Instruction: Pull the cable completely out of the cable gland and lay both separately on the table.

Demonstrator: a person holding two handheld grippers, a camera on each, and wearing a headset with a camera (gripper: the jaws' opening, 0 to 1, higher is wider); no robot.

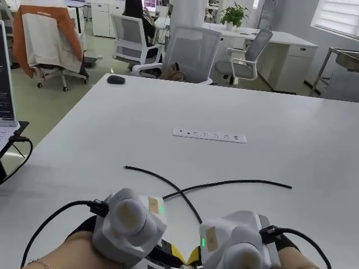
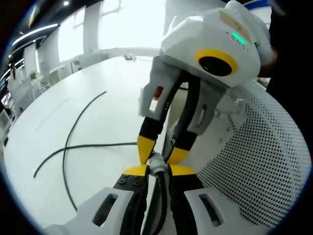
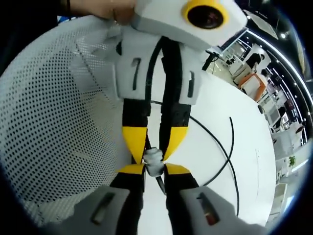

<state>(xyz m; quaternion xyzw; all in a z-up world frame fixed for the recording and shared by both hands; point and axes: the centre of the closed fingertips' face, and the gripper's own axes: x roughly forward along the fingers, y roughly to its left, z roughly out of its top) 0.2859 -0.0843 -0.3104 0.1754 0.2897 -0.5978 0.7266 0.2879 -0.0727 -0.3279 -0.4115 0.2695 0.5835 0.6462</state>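
Left tool: the left tool has its jaws drawn narrow, and the yellow tips close on the small grey-white cable gland.
Right tool: the right tool is also narrow. Its yellow tips meet the left tool's tip to tip at the same cable gland.
Grip detail: I cannot tell whether either tool's pads bite the gland body or the cable beside it.
Cable gland: it is held between the two tools, low and close to the person, near the front edge of the white desk.
Cable: a thin black cable runs back from the gland between the left tool's jaws, so it is still threaded in.
Desk: two long black wires lie crossed just beyond the tools. A flat white power strip lies farther out, and a black mouse sits near the far edge.
Hands: in the head view a hand grips each tool's white body.
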